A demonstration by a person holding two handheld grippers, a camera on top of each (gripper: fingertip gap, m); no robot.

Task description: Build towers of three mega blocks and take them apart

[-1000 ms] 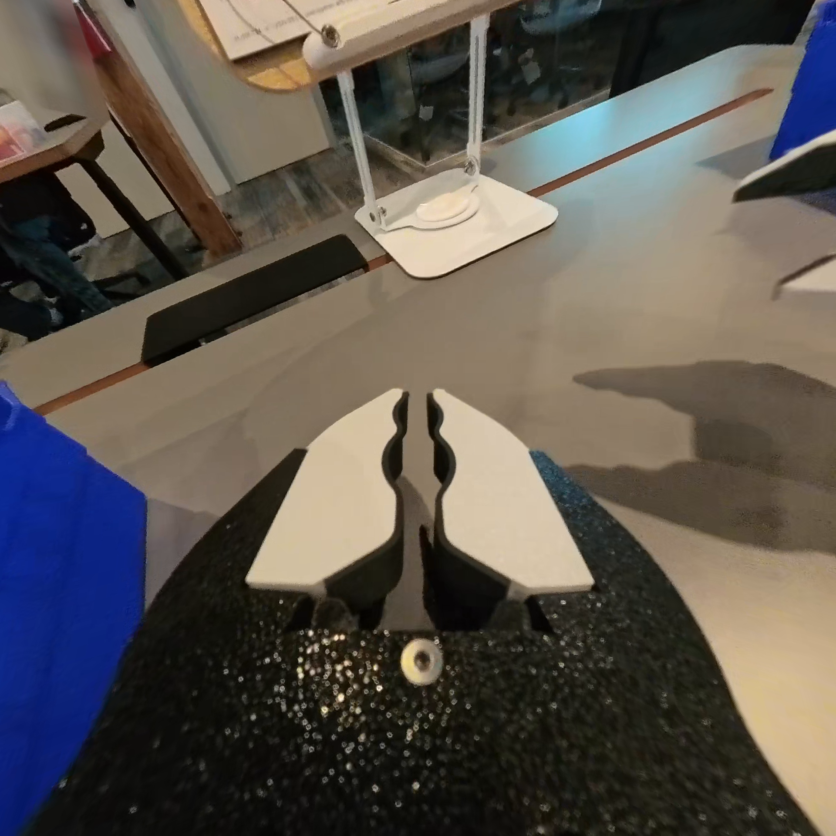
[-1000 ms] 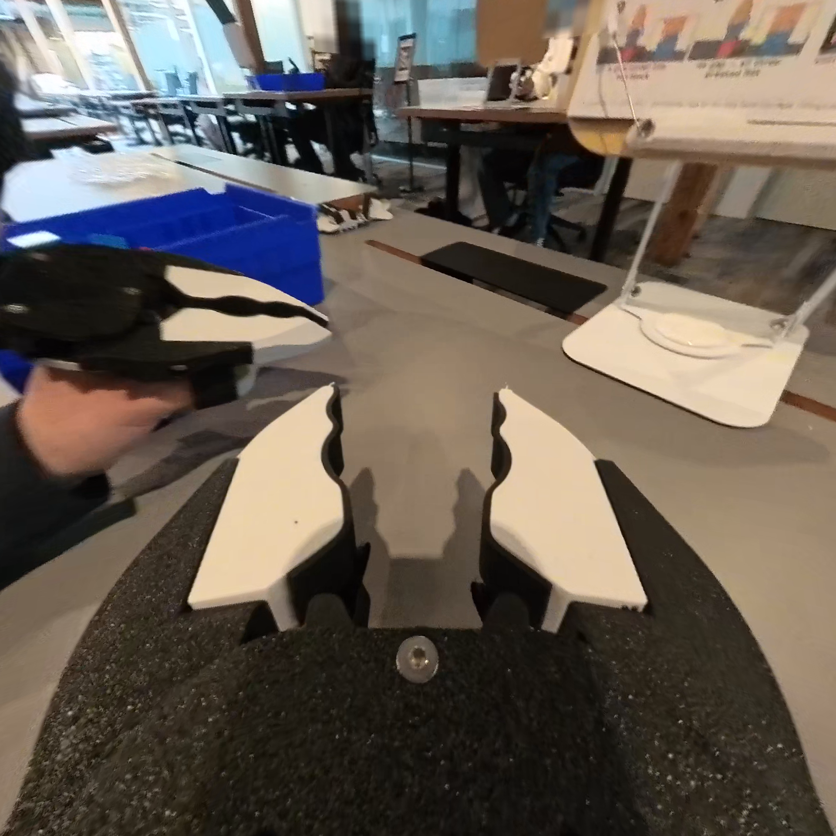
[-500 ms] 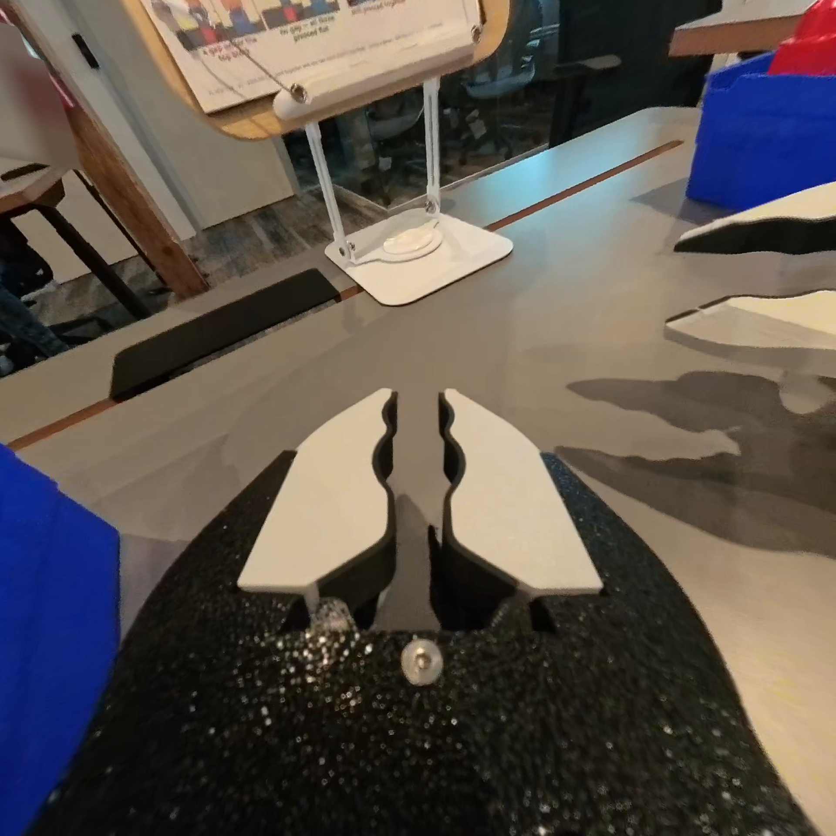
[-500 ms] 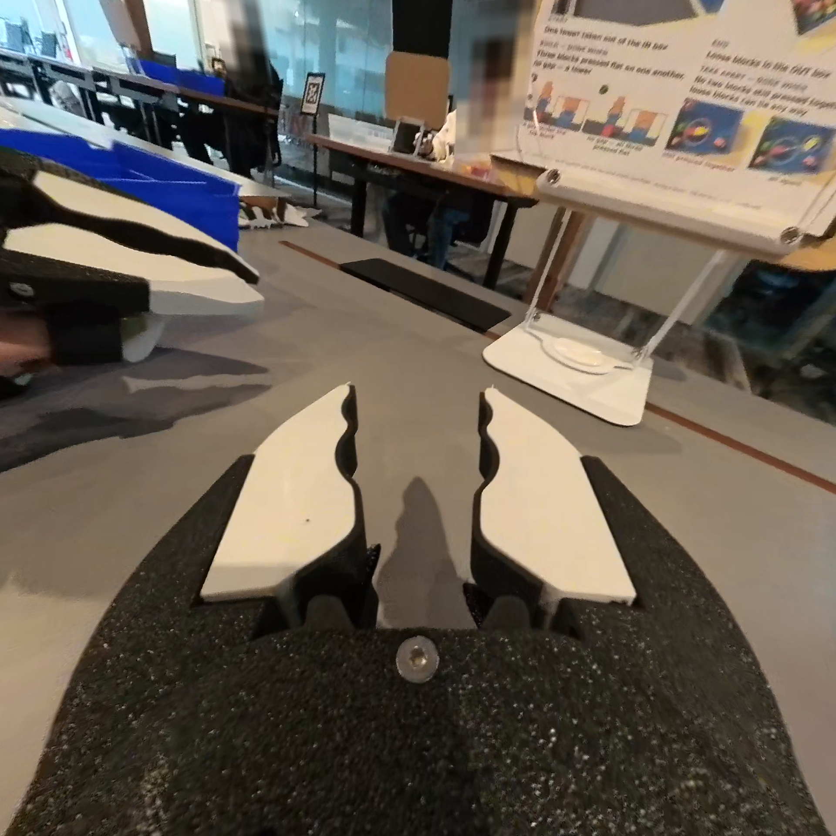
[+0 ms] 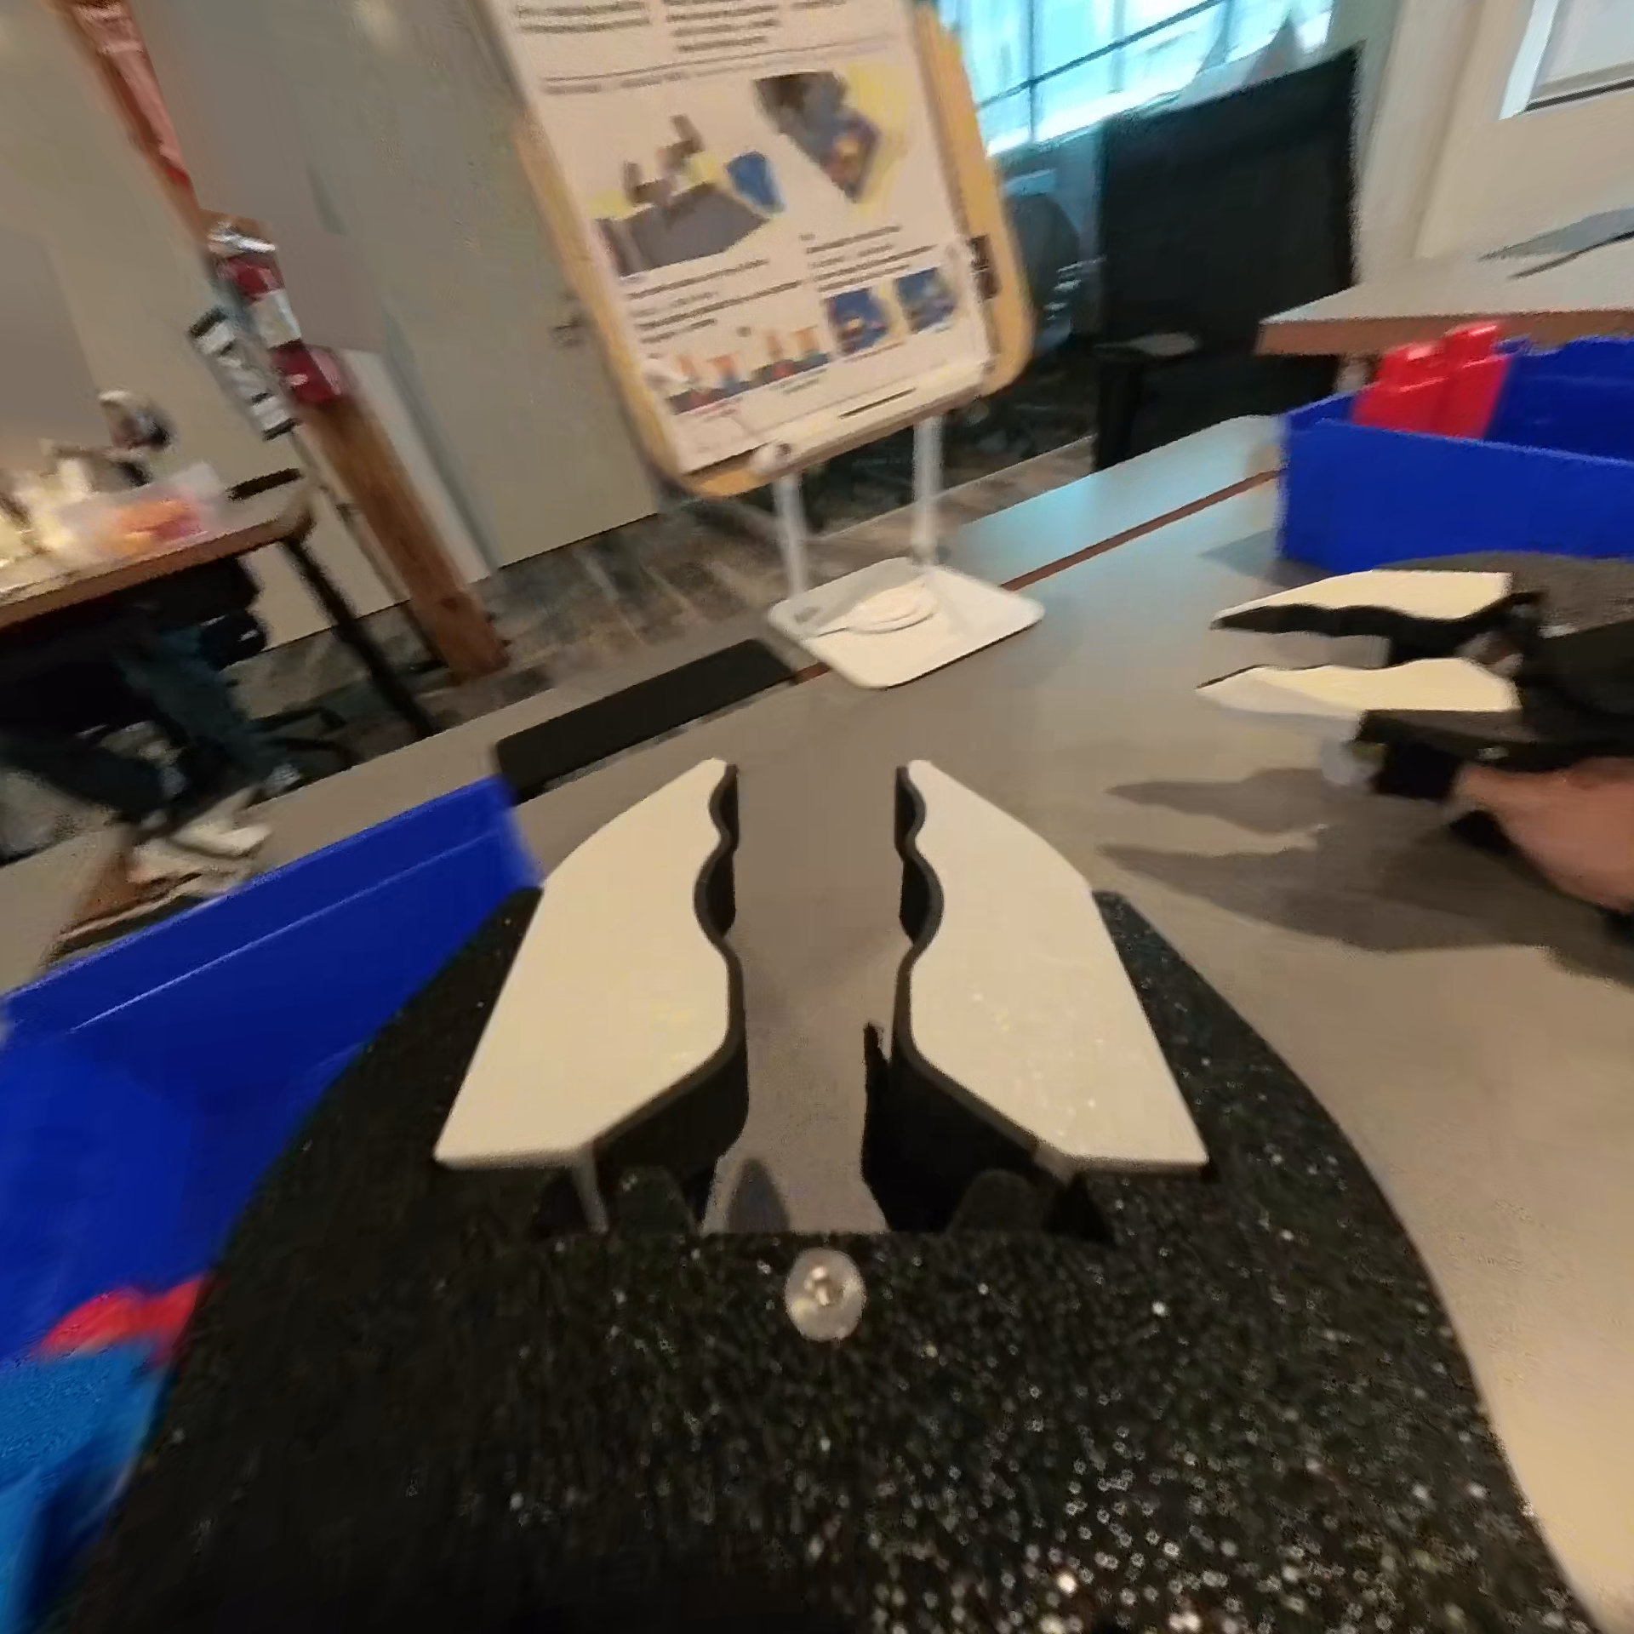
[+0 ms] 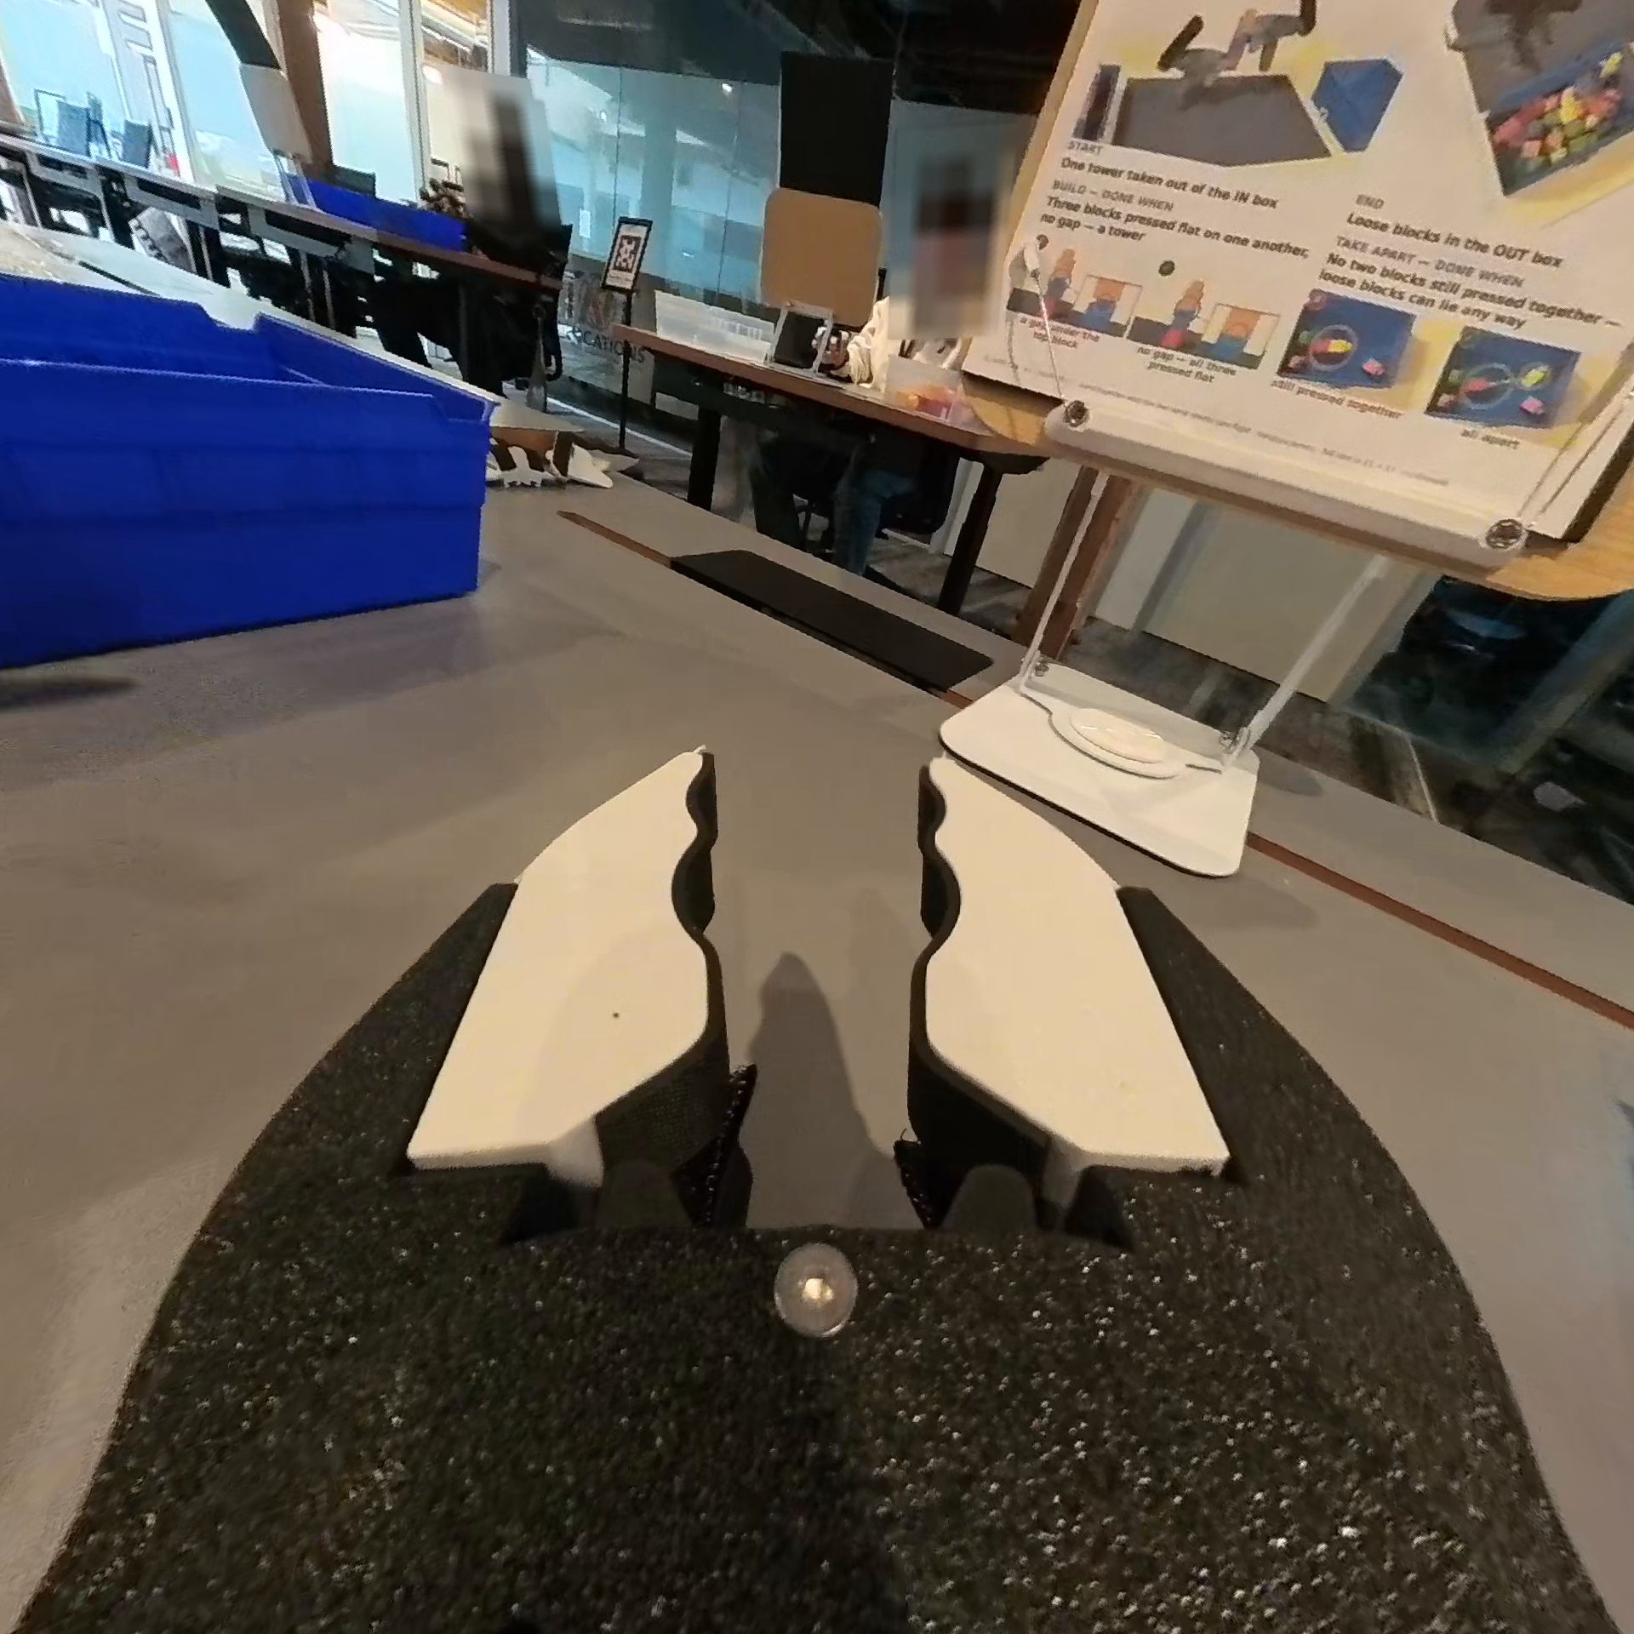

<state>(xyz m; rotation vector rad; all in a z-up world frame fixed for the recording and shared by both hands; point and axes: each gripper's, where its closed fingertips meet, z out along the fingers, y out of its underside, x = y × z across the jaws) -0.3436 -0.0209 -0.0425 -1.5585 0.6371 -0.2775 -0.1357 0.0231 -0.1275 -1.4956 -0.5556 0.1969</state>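
Left gripper (image 5: 813, 787) released, empty, above grey table (image 5: 1149, 1043). Right gripper (image 6: 813, 778) released, empty. Red blocks (image 5: 1432, 378) in blue bin (image 5: 1415, 504) at 2 o'clock in left view (blurred). Second bin (image 6: 221, 504) at 10 o'clock in right view. Sign stand (image 6: 1105, 760) at 1 o'clock.

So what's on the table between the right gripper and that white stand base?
Nothing: in the right wrist view, only bare grey table separates the open right gripper from the stand base.
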